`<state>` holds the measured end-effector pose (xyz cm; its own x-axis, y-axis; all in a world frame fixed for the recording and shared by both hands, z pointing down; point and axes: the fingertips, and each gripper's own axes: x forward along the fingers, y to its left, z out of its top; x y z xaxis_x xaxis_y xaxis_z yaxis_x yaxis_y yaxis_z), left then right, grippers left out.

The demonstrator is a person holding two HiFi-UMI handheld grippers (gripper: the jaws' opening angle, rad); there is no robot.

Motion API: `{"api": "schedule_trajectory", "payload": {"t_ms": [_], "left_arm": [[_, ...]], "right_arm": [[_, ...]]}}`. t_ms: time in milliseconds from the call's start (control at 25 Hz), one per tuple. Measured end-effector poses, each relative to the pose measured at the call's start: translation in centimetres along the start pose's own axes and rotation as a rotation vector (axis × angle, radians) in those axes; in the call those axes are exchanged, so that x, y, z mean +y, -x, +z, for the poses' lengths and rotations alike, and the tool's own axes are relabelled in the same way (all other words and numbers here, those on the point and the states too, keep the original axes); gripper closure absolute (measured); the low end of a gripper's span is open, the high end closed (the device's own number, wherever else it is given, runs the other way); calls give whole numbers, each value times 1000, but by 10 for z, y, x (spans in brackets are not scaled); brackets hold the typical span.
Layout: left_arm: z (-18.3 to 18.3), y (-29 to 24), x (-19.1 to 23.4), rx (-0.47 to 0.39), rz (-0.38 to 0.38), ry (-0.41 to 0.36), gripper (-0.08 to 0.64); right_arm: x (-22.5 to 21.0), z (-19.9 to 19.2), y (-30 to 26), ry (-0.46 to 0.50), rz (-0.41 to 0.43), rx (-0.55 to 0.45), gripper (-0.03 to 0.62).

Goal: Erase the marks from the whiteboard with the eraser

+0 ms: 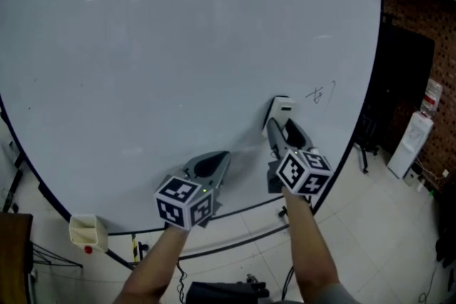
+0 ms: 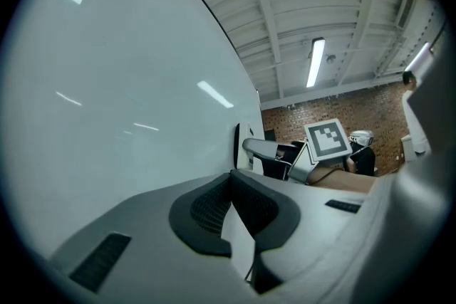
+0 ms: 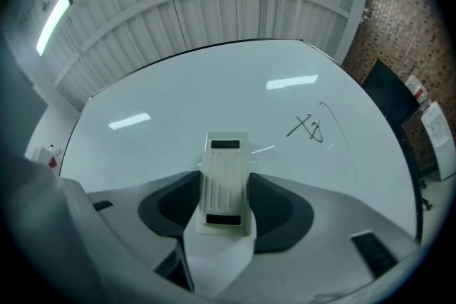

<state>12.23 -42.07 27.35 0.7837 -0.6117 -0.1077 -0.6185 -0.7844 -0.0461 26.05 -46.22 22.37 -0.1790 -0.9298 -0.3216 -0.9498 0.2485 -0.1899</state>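
My right hand-held gripper [image 1: 285, 130] clamped on white ribbed plastic block eraser [image 3: 226, 174]. Eraser at large glossy whiteboard [image 1: 157, 67], down-left of black scribbled mark [image 3: 308, 128]; contact unconfirmed. My left hand-held gripper [image 1: 214, 164] closed, empty. Risk: eraser twisting in jaws under pressure, or stroke missing mark. Small beige cup [image 1: 85, 231] on frame: contents unseen.

No readable text or numbers, black scribble [image 3: 308, 128] on the whiteboard [image 3: 214, 92] — too loose to read
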Motion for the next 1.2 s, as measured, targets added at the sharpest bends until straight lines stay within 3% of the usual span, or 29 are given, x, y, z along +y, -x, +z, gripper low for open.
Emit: {"api": "schedule_trajectory", "payload": {"t_ms": [160,240,520,760,1200], "left_arm": [[-2,15,10,1,21,11,557],[-2,20,13,3,21,15,557],[0,14,0,-12,-37,37,557],[-2,-1,-26,-20,-119,58,557],[-32,-23,-68,20,-235,96,557]], "right_arm": [[62,-1,-6,56,84,0,368],[72,-1,-7,73,93,14,368],[61,16,19,62,96,15,367],[46,29,59,142,49,28,364],[5,-19,128,143,-67,121,364]]}}
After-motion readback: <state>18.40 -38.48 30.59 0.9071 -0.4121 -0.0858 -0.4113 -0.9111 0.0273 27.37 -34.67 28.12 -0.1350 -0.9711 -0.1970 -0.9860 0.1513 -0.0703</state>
